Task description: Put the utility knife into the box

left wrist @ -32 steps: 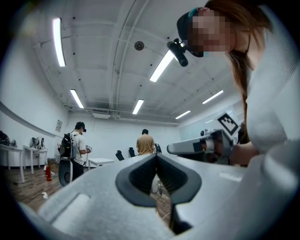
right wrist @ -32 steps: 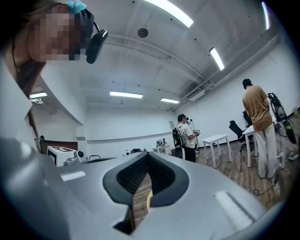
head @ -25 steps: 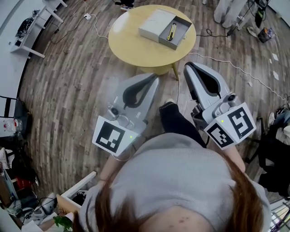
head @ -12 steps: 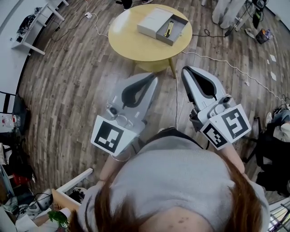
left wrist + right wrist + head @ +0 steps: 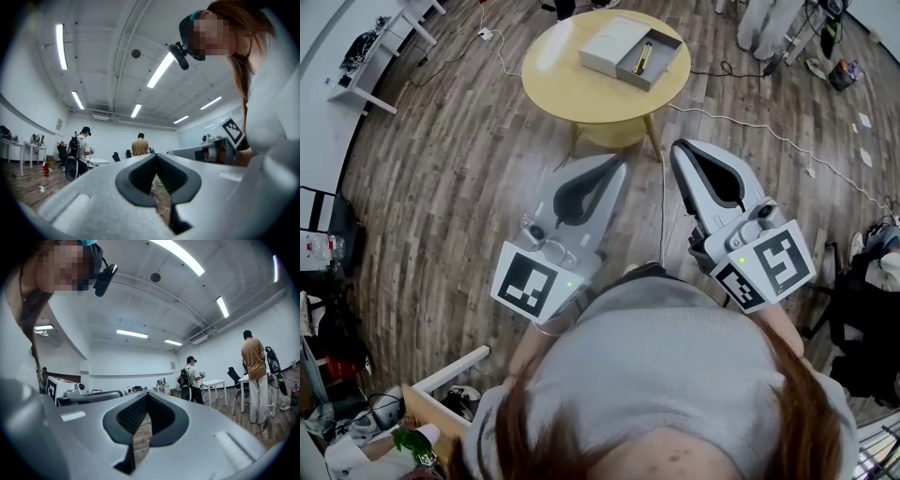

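While the utility knife lies inside the open box on the far round table, both grippers hang near the person's chest, well apart from it. The left gripper has its jaws together with nothing between them — the right gripper likewise, tips closed and empty. Wooden floor lies below them.
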### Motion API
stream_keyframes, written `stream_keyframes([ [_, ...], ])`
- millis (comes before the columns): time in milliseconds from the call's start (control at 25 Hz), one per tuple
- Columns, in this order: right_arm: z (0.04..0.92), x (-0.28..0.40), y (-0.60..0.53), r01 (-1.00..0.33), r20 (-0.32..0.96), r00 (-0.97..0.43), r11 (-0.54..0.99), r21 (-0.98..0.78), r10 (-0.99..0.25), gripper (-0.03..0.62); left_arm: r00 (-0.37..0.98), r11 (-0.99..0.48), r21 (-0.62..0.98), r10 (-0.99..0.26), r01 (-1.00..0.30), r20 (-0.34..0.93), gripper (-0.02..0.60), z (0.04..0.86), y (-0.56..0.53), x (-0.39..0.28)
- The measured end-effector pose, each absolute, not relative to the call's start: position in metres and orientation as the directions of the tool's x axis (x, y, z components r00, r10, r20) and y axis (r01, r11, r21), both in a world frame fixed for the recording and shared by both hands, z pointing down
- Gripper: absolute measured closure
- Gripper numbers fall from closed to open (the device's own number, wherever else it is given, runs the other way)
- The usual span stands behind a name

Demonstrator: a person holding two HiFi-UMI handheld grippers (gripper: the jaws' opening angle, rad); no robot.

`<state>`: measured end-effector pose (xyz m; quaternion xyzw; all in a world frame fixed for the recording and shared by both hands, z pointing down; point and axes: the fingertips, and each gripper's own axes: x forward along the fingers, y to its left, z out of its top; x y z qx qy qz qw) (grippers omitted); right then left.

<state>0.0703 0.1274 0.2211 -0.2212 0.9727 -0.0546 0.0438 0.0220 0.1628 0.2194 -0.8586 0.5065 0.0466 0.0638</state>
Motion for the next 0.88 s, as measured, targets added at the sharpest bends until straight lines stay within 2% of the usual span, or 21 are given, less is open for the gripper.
stream_keyframes([
  [880, 0.216, 0.083, 0.12, -0.399, -0.095, -0.904, 0.904, -0.157, -0.416, 0.591, 0.491, -0.485, -0.076, -0.861, -0.871, -0.13, 0.578, 0.216, 0.156, 0.04],
])
